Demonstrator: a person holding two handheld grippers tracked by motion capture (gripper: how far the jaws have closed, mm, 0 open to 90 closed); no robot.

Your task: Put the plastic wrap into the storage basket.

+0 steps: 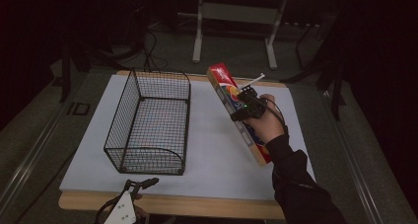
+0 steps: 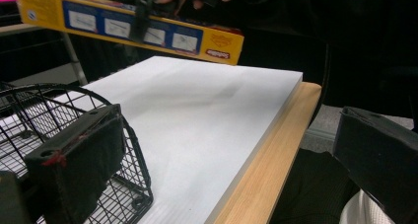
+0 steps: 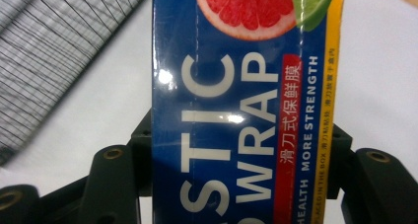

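plastic wrap box held aloft beside basket

right gripper, right of centre in high view, has its jaws clamped across the plastic wrap box, lifted off the white board, long axis free, likely for lowering into the wire basket at centre left. left gripper, bottom edge, idles with jaws wide, gripping nothing.

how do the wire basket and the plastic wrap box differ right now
The black wire mesh basket rests on the white board; the long blue-and-yellow plastic wrap box is held off it, tilted, in the right tool. The basket is open, see-through and empty; the box is solid printed cardboard. Both are elongated.
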